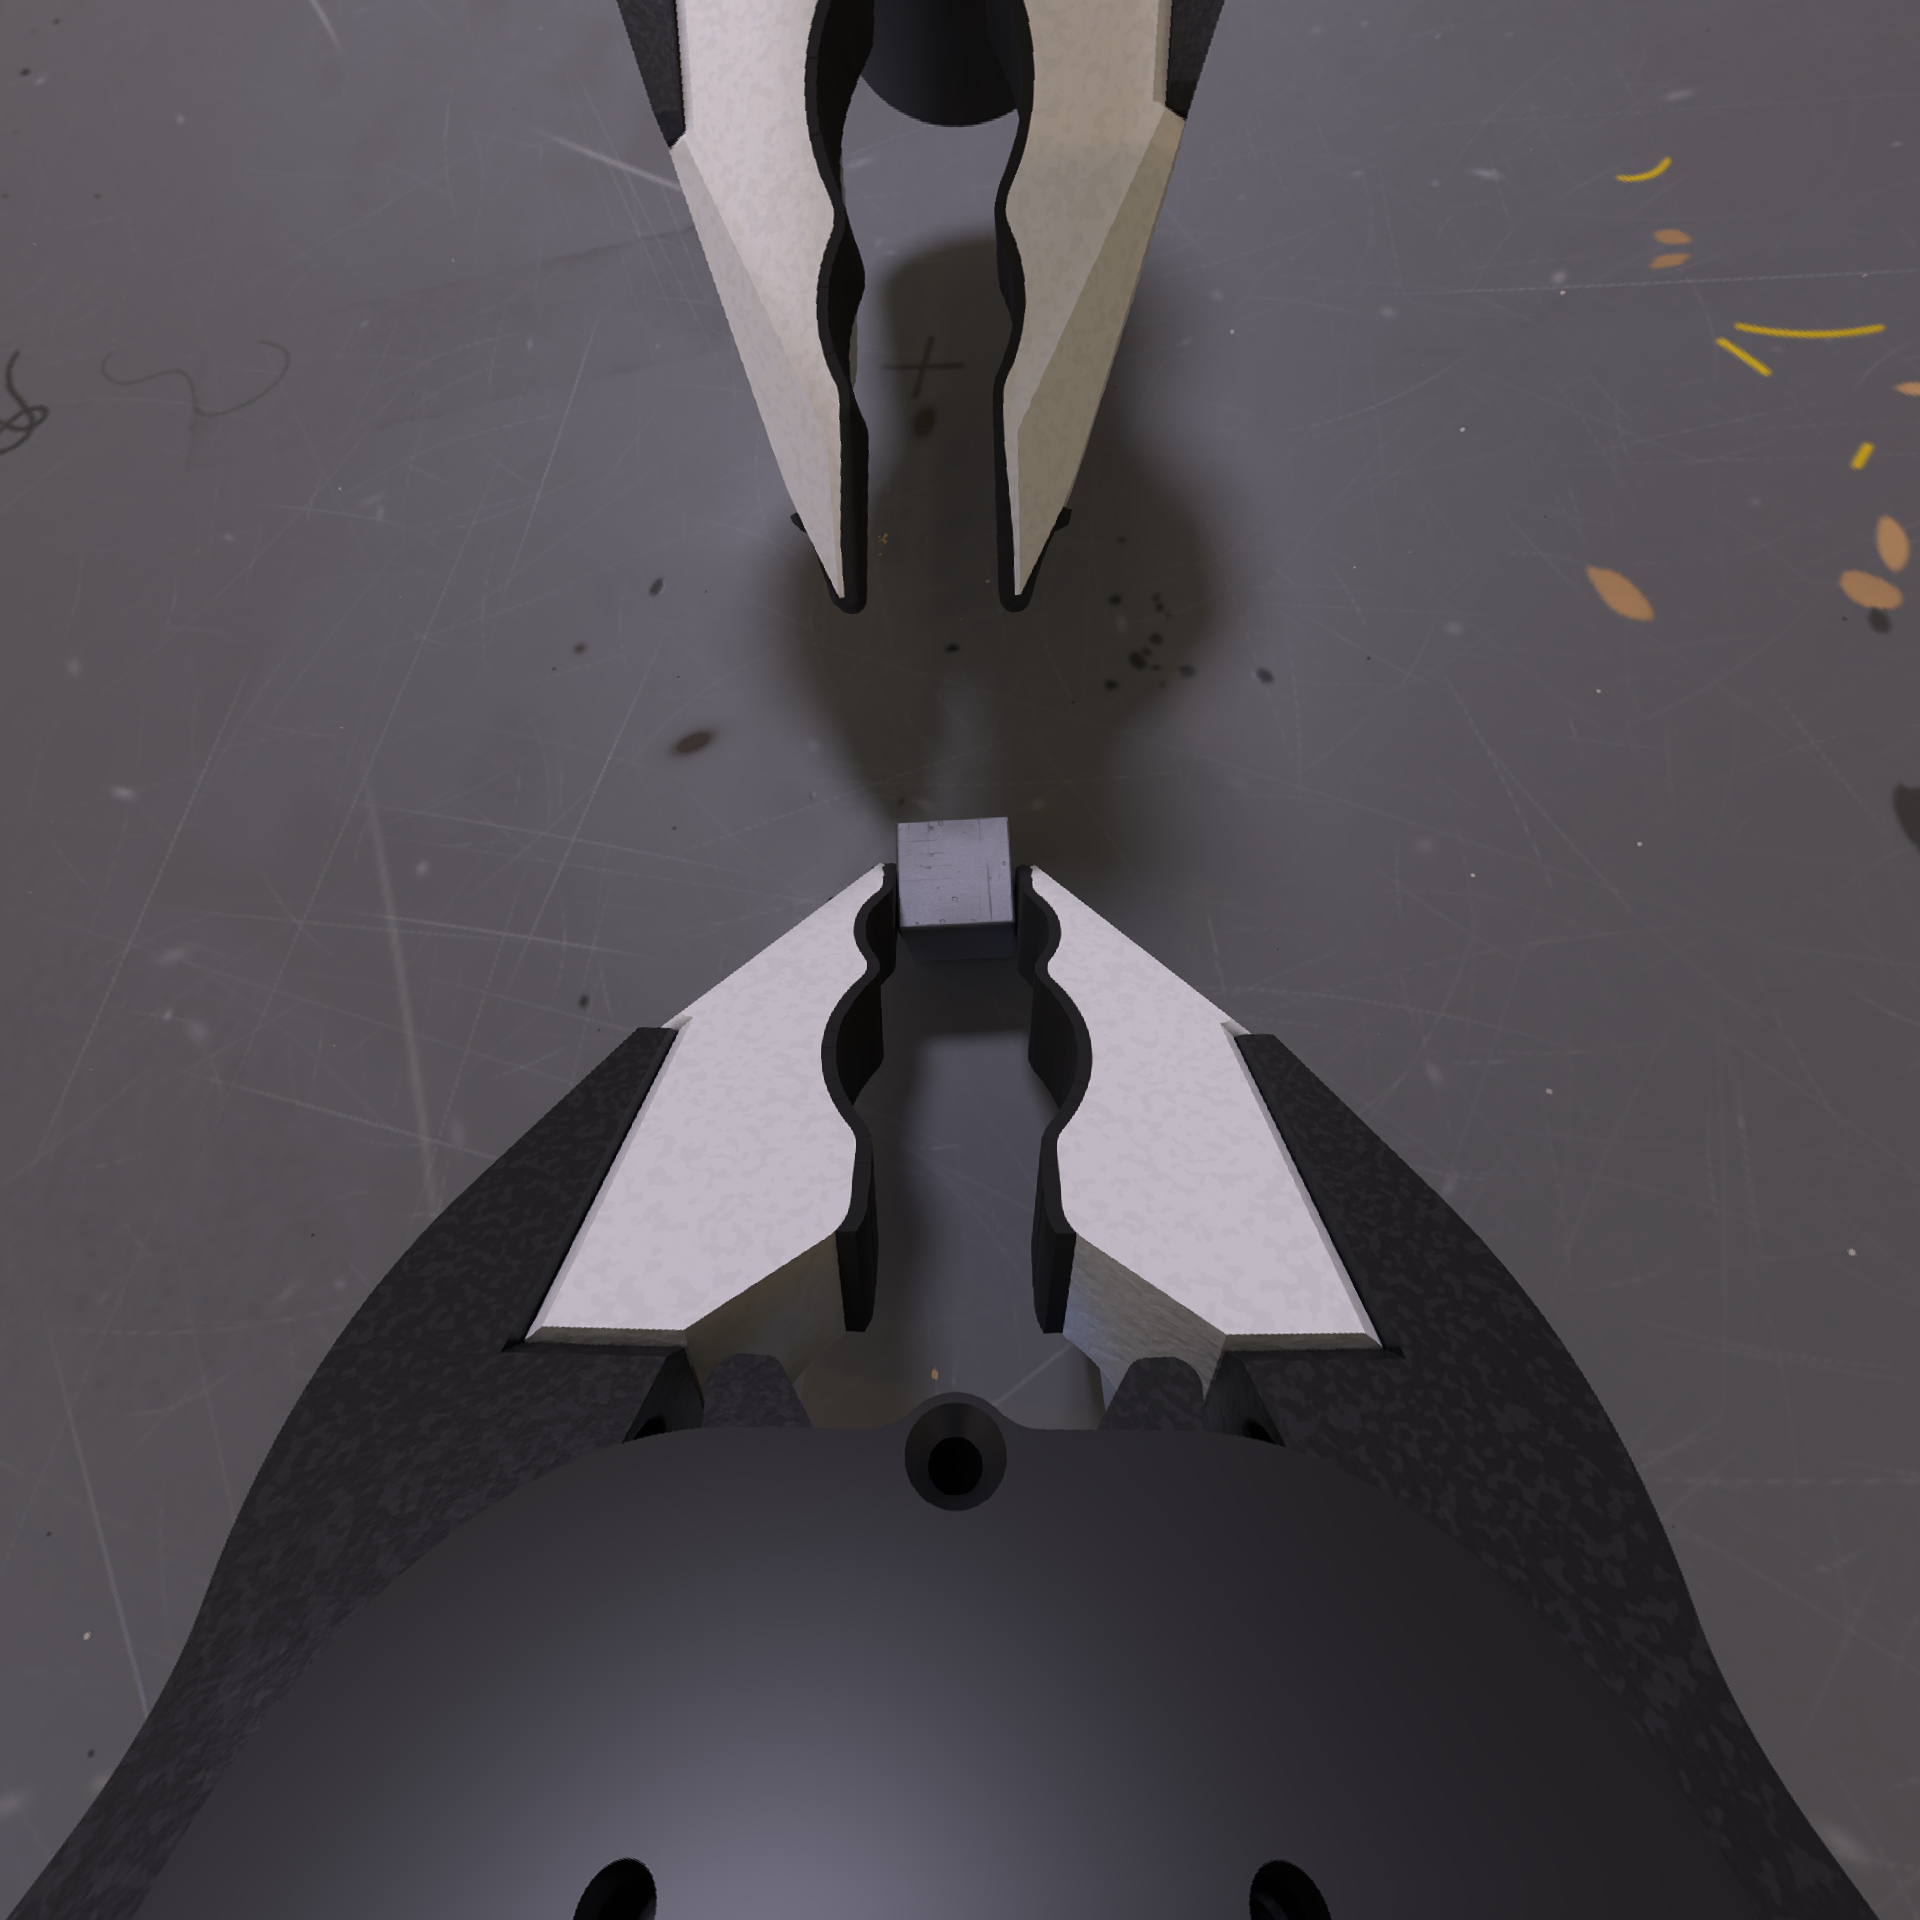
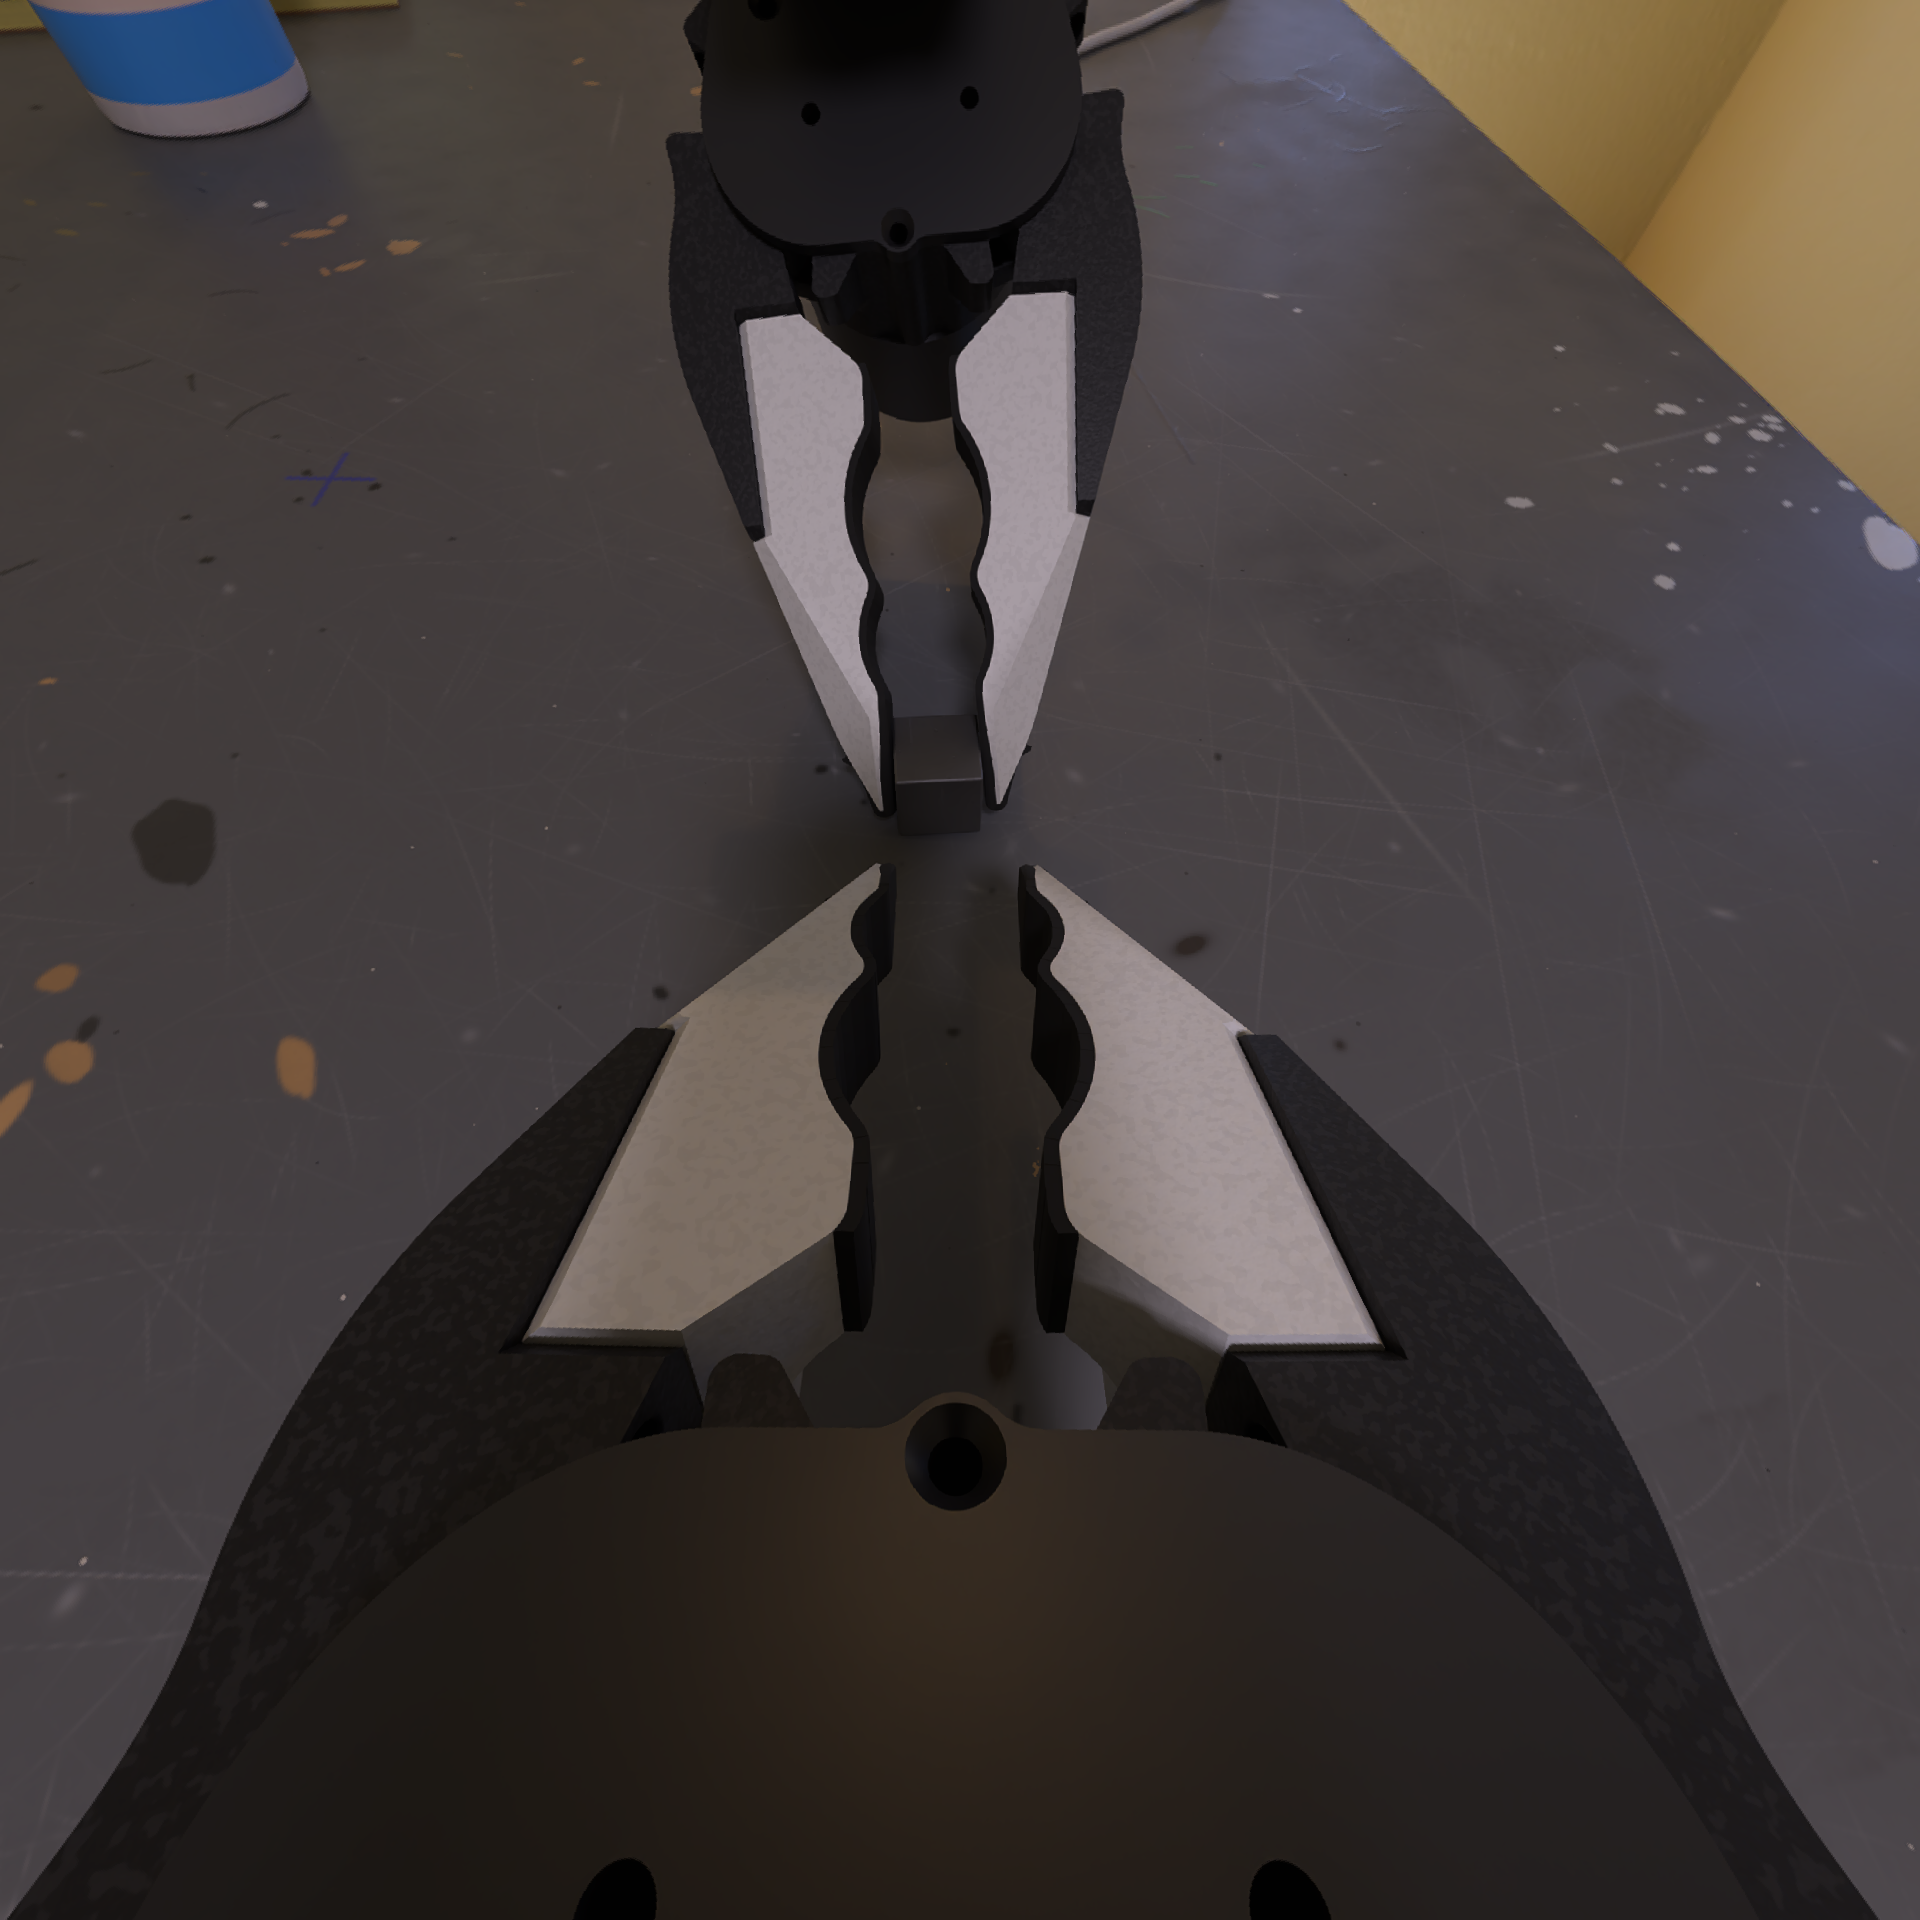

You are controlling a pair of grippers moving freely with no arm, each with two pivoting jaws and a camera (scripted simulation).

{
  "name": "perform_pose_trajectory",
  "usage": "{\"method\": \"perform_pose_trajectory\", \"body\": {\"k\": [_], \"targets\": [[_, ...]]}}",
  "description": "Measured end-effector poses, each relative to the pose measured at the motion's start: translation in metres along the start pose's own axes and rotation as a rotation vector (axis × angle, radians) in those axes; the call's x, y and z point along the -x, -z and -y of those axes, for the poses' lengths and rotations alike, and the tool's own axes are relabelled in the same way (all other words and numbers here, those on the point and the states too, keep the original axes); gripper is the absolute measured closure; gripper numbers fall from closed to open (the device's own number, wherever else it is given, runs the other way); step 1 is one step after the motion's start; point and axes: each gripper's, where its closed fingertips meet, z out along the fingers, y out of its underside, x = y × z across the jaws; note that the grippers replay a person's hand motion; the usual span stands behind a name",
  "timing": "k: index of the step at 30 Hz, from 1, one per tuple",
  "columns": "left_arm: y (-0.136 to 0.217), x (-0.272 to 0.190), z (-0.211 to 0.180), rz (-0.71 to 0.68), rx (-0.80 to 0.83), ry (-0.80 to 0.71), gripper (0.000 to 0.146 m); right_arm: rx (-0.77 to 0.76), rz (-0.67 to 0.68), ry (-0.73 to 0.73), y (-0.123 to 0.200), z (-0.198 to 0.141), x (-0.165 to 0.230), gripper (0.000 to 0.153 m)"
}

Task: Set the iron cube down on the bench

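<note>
Item: iron cube (image 1: 954, 883), small, grey, square-faced. Location: pinched between the tips of the left tongs (image 1: 954, 883), both inner pads pressed against its side faces. The right wrist view shows the same cube (image 2: 937, 777) from the opposite side, its lower edge at or just above the surface (image 2: 1455, 831); actual contact cannot be told.

Item: right tongs (image 2: 954, 883). State: spread, nothing between the fingers. Position: directly facing the cube, tips pointed at it with a short gap. The left wrist view shows them (image 1: 930, 603) beyond the cube, tips apart, with their dark shadow on the surface (image 1: 416, 727) below.

Item: surface, dark grey, scratched and speckled.

Seen only in the left wrist view: yellow curled slivers (image 1: 1808, 330) and orange flecks (image 1: 1619, 592), far to the right of the cube.

Seen only in the right wrist view: blue-and-white cup (image 2: 177, 62), far beyond the cube to the left; yellow wall (image 2: 1714, 125) along the surface's far right edge; white paint specks (image 2: 1704, 457) near that edge; dark stain (image 2: 175, 840) to the cube's left.
</note>
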Motion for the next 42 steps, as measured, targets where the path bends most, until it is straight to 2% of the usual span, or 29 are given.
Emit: {"method": "perform_pose_trajectory", "body": {"k": [15, 42], "targets": [[0.0028, -0.0026, -0.0022, 0.05, 0.004, 0.038, 0.124, -0.018, 0.002, -0.02, 0.0016, 0.0015, -0.0013, 0.131], [0.0027, -0.003, -0.0028, 0.03, 0.006, 0.059, 0.124, -0.005, 0.002, 0.0, 0.0004, 0.0001, 0.0006, 0.126]]}}
